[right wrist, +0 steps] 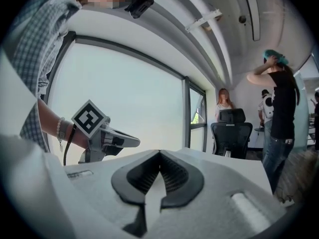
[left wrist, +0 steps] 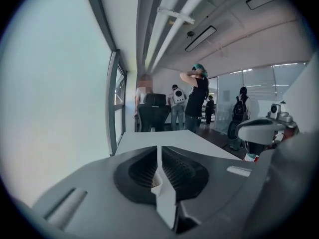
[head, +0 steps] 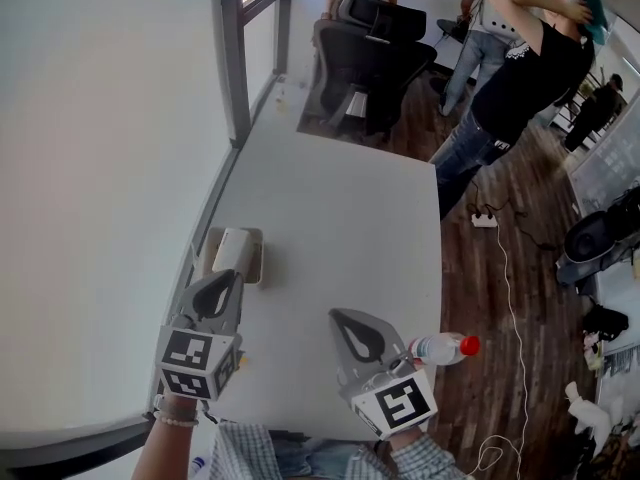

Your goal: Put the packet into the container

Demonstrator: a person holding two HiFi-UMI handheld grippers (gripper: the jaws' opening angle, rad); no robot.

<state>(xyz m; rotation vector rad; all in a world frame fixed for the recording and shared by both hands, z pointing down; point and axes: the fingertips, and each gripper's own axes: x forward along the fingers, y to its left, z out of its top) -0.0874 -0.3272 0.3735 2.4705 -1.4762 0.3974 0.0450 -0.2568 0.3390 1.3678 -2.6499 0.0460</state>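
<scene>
A shallow beige container (head: pixel 259 264) sits near the left edge of the white table (head: pixel 340 218). A pale packet (head: pixel 232 248) lies inside it. My left gripper (head: pixel 231 276) is just short of the container's near side, not touching the packet. Seen from its own camera, the left gripper (left wrist: pixel 158 149) has its jaws together with nothing held. My right gripper (head: pixel 341 316) hovers over the table's near part, to the right of the container. Its jaws (right wrist: pixel 159 154) are also together and empty. The container is hidden in both gripper views.
A plastic bottle (head: pixel 438 348) with a red cap lies at the table's right edge beside my right gripper. A black office chair (head: pixel 365 58) stands at the far end. A person (head: pixel 520 78) stands on the wooden floor to the right. A window wall (head: pixel 100 168) borders the left side.
</scene>
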